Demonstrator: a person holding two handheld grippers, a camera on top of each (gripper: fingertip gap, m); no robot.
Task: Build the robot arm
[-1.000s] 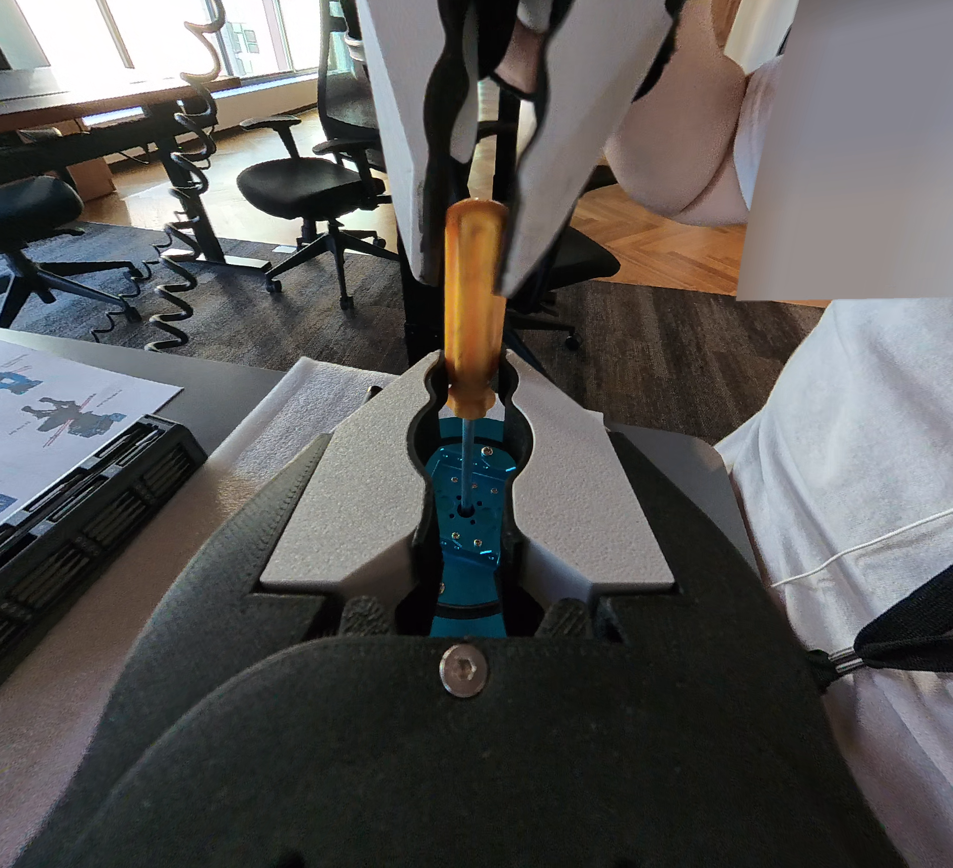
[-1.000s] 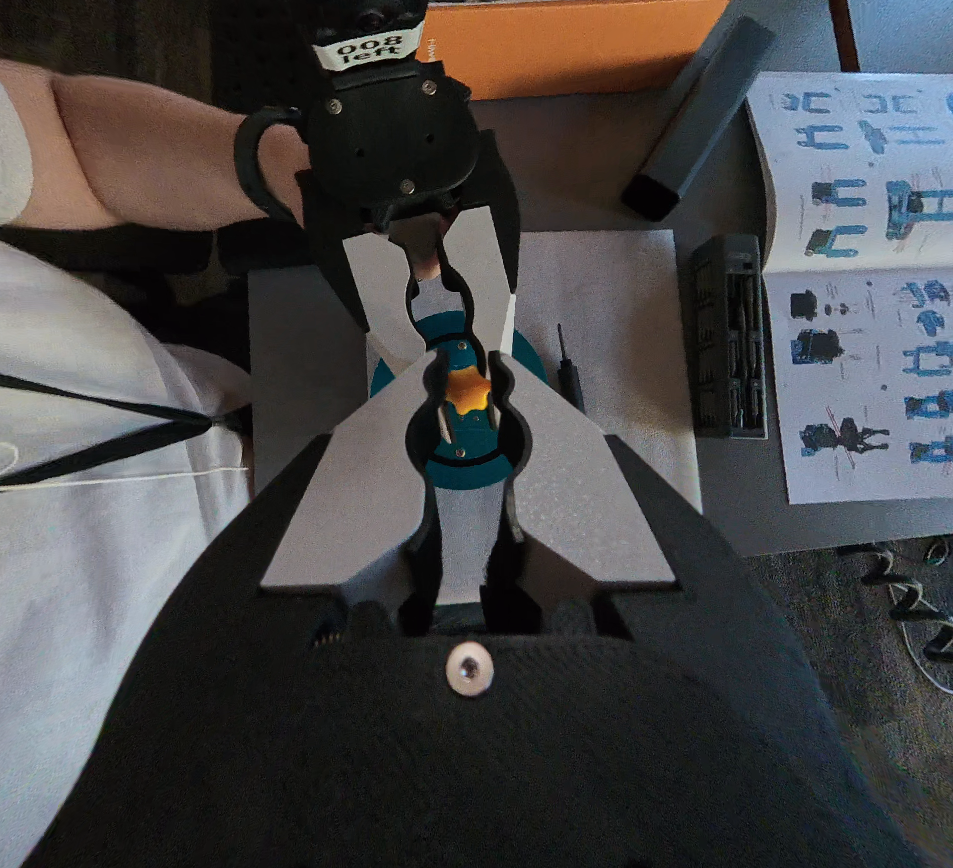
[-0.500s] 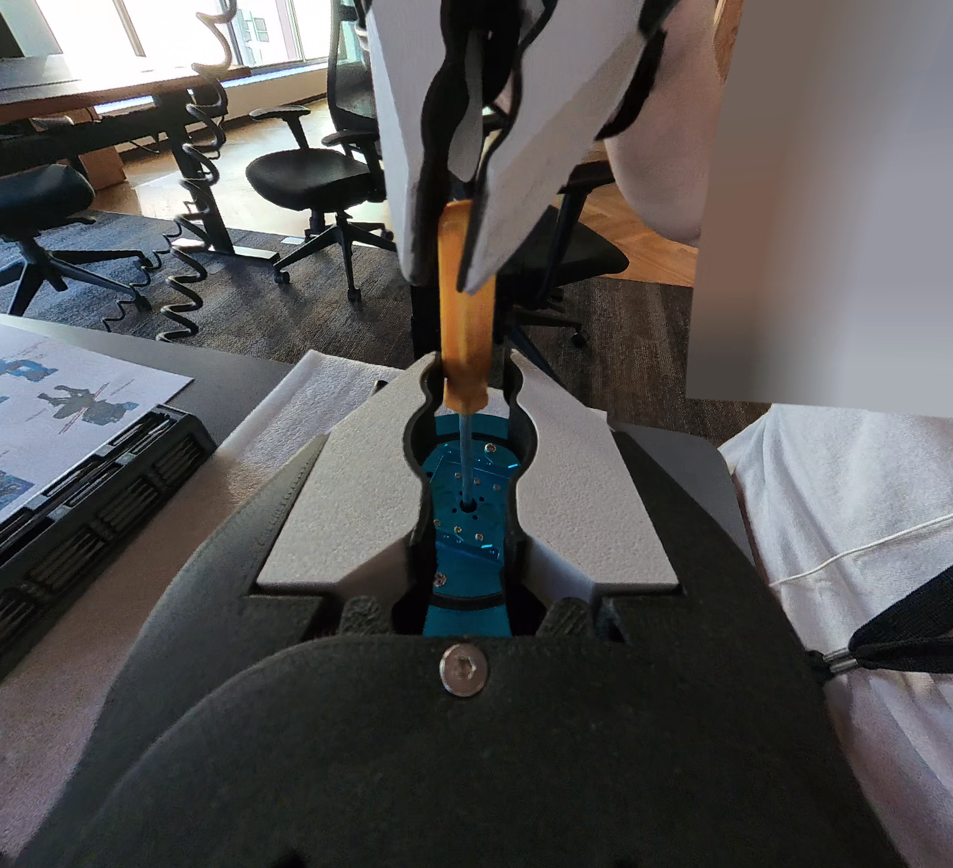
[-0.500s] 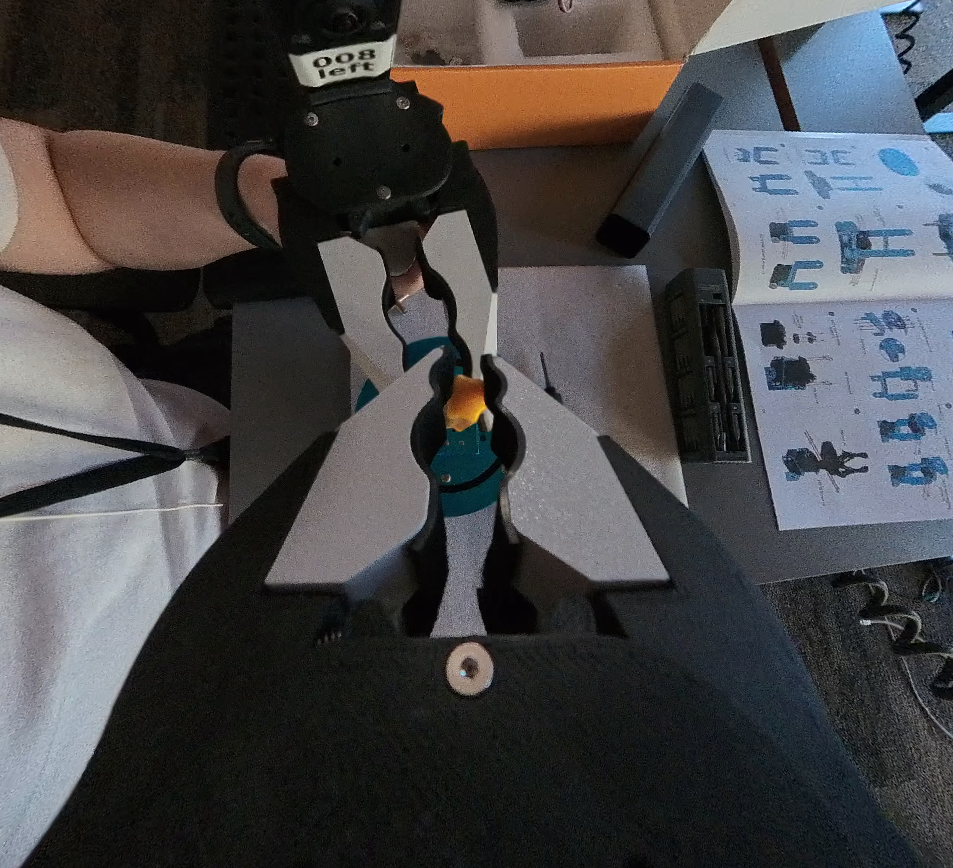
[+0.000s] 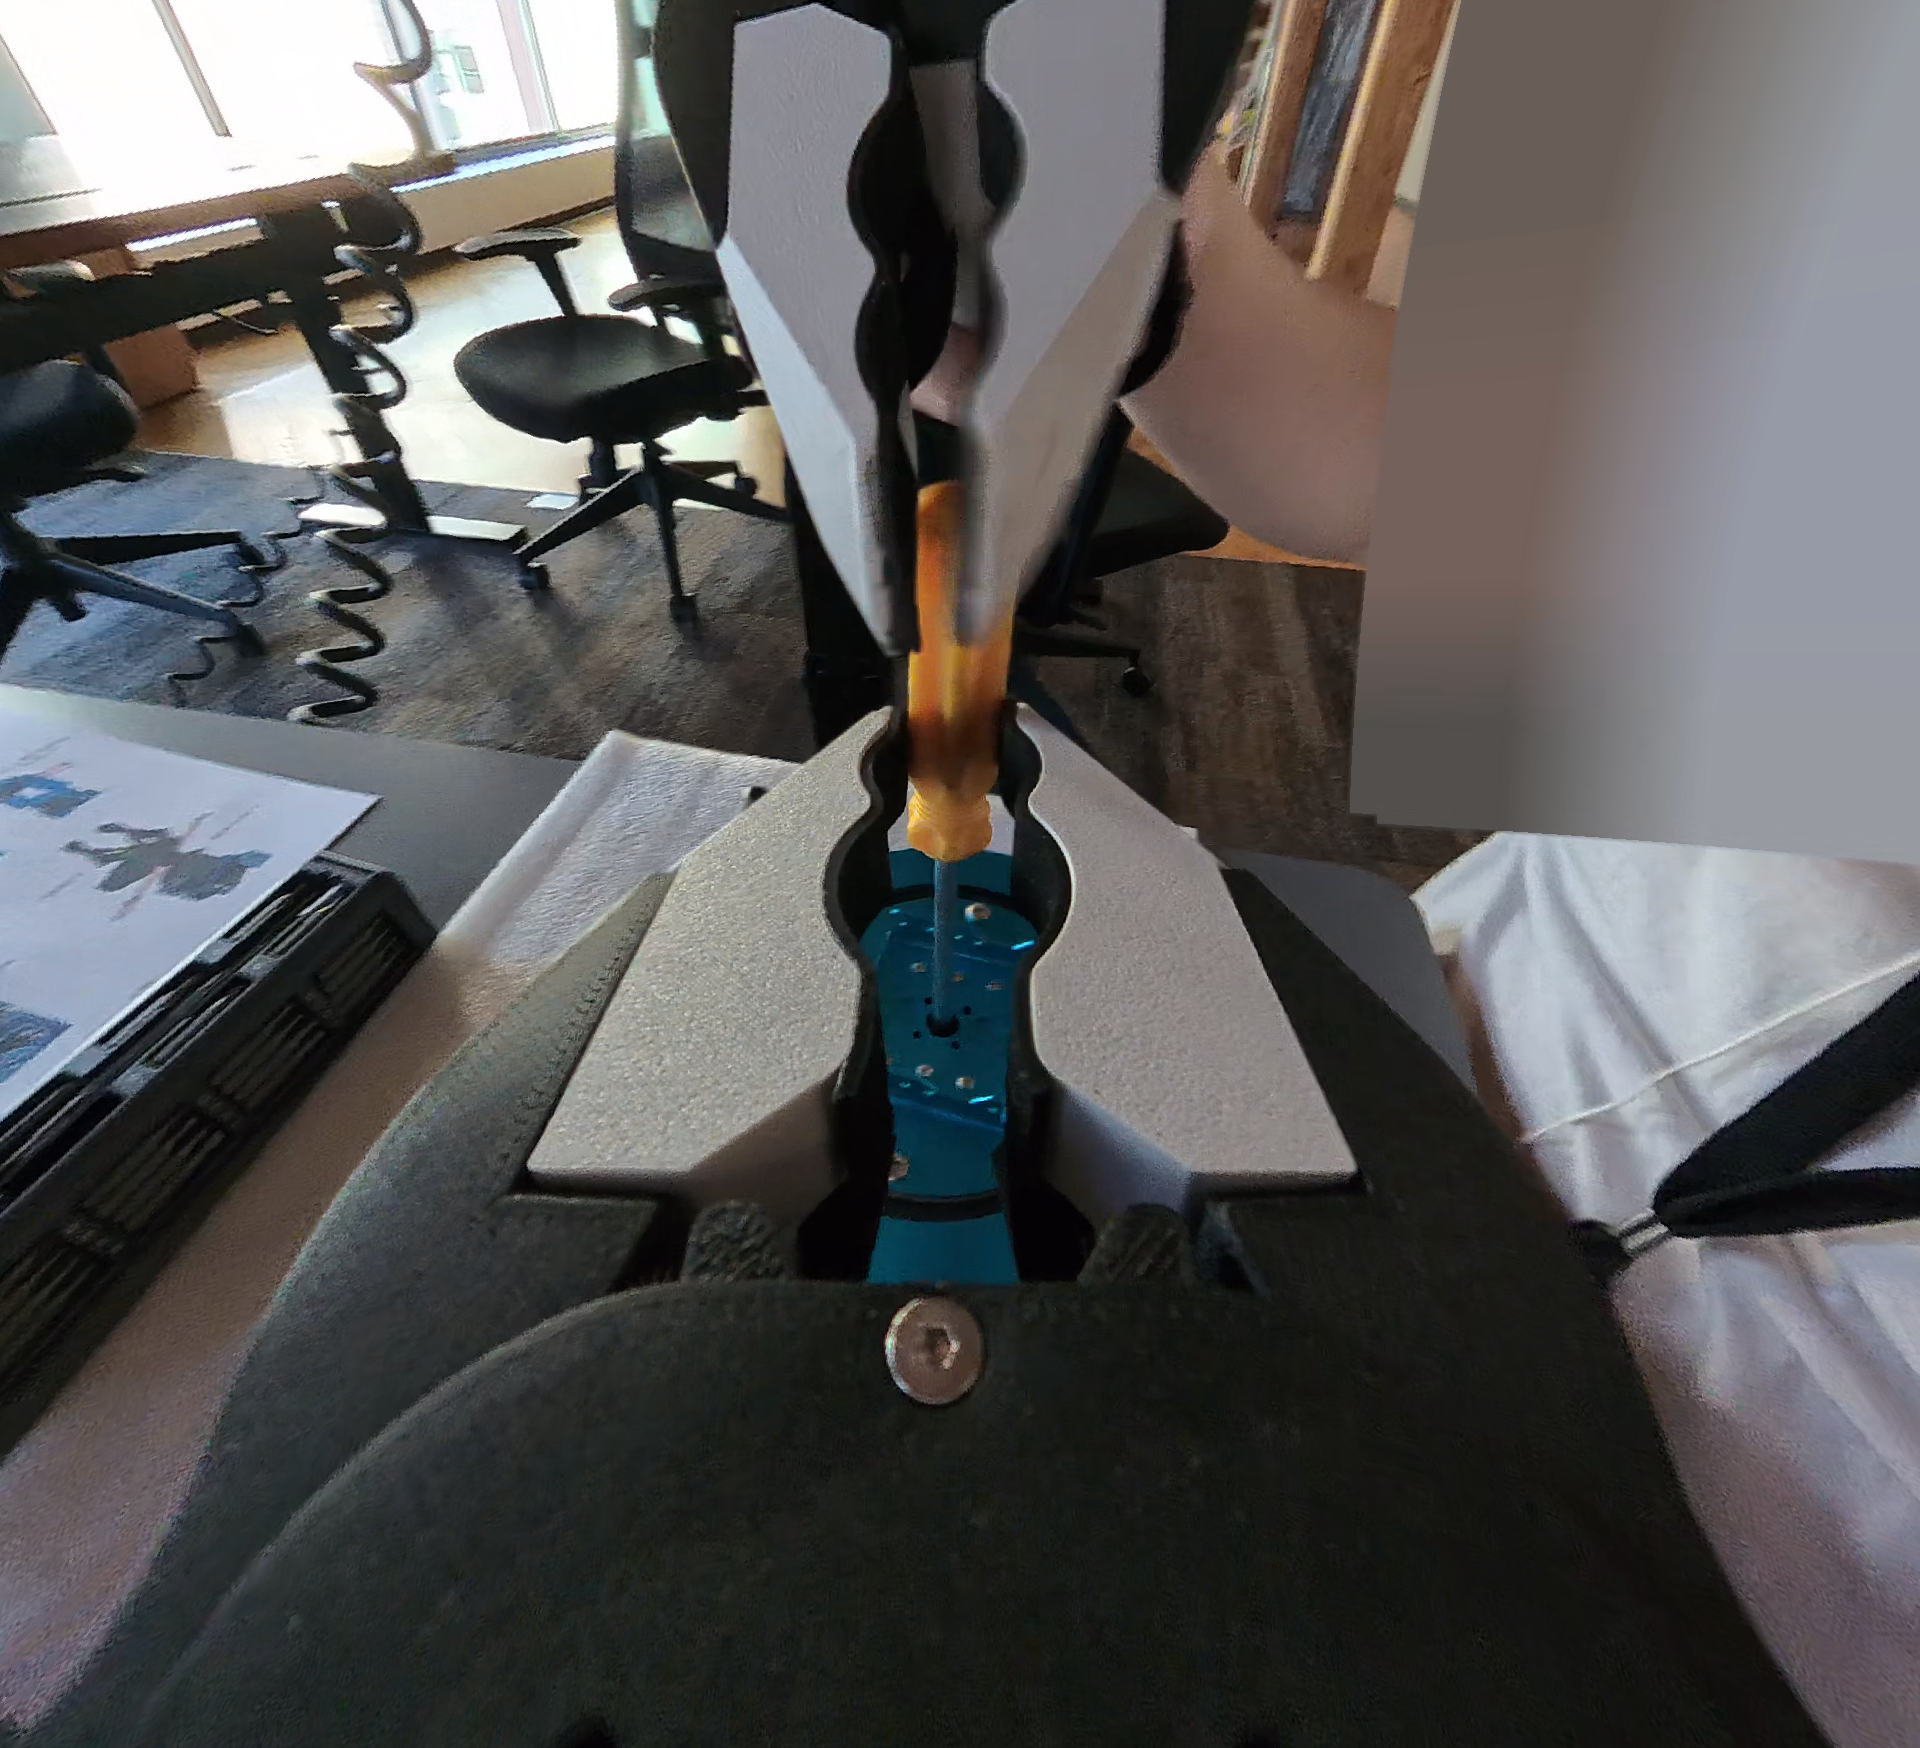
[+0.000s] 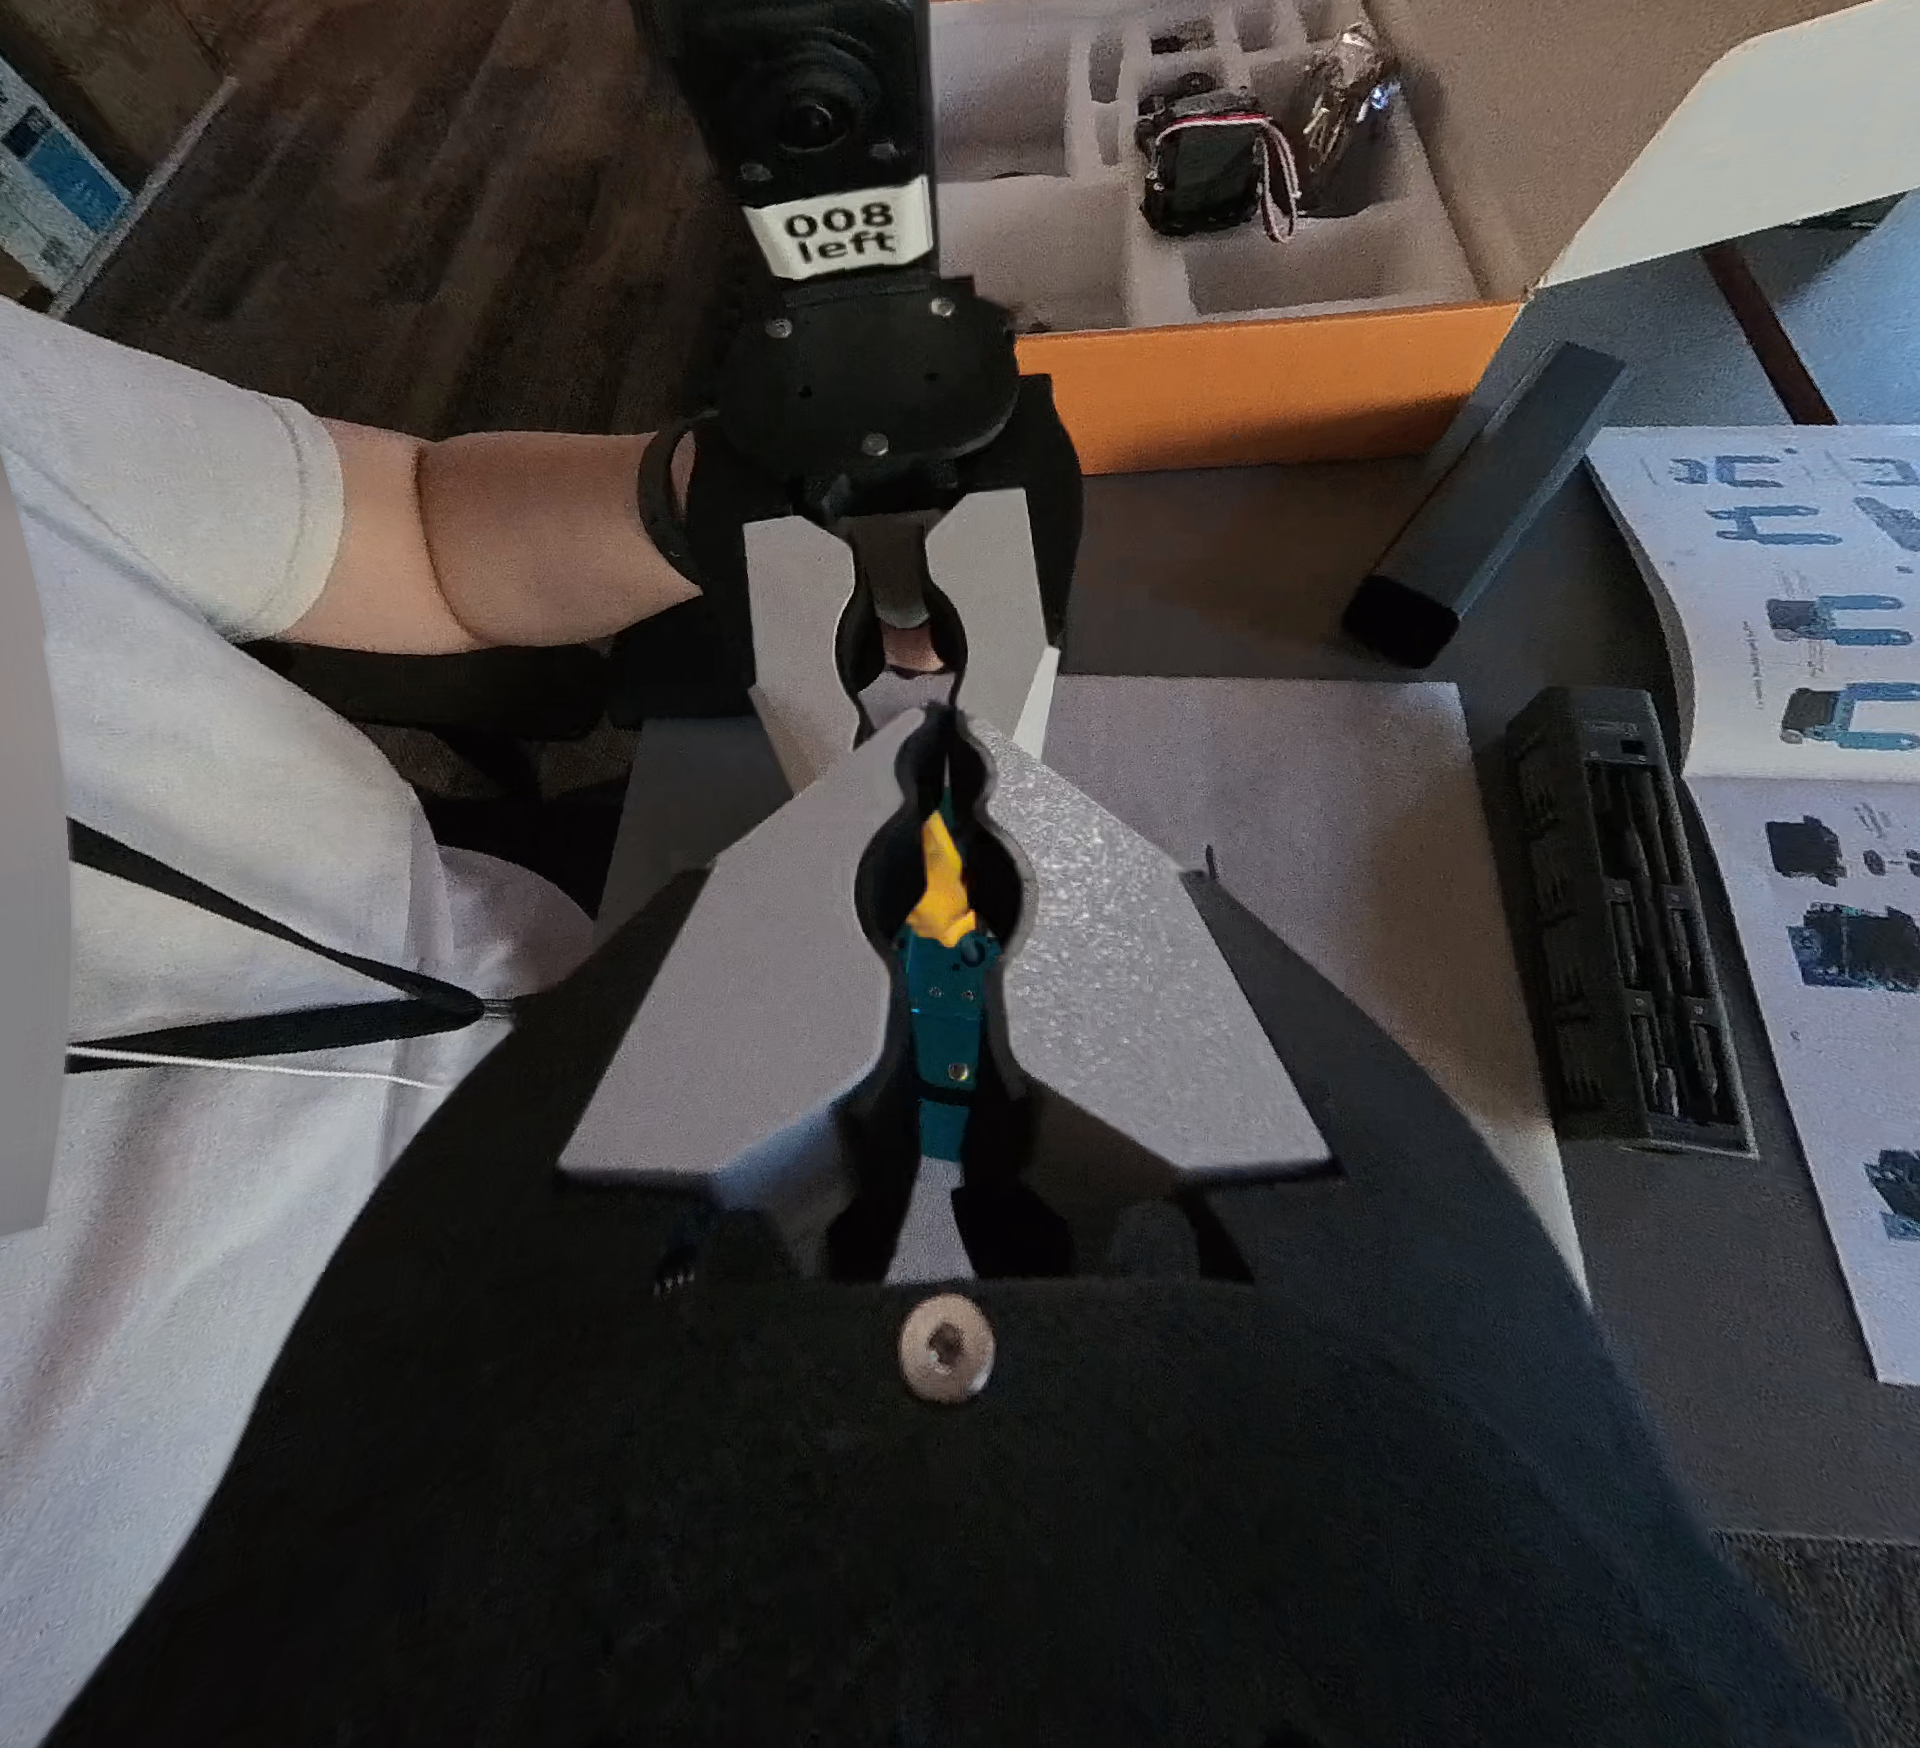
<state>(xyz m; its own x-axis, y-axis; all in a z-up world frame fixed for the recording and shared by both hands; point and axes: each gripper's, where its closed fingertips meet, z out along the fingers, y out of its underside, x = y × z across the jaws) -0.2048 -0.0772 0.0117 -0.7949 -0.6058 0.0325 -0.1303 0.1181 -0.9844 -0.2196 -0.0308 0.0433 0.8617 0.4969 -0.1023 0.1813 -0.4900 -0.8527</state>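
An amber-handled screwdriver [image 5: 951, 690] stands upright with its thin shaft tip in a hole of a blue metal part [image 5: 940, 1012]. My left gripper [image 5: 956, 742] is shut on the blue part and holds it over a white mat [image 5: 623, 815]. My right gripper [image 5: 930, 633] comes down from above and is shut on the top of the handle. In the right wrist view my right gripper [image 6: 940, 722] looks straight down on the handle [image 6: 940, 888] and the blue part [image 6: 940, 1023]. The left gripper's fingers [image 6: 790, 618] show beyond, their tips hidden.
A black bit case [image 6: 1621, 919] and an open instruction booklet [image 6: 1818, 763] lie right of the mat. An orange box with foam compartments [image 6: 1247, 379] and a dark grey bar [image 6: 1486, 503] lie behind. A person's white shirt [image 5: 1662, 1075] is close. Office chairs [image 5: 592, 368] stand beyond the desk.
My right gripper has turned about the upright screwdriver and now faces the left camera squarely; its view has tilted up, showing more of the box. The left gripper and blue part have stayed put.
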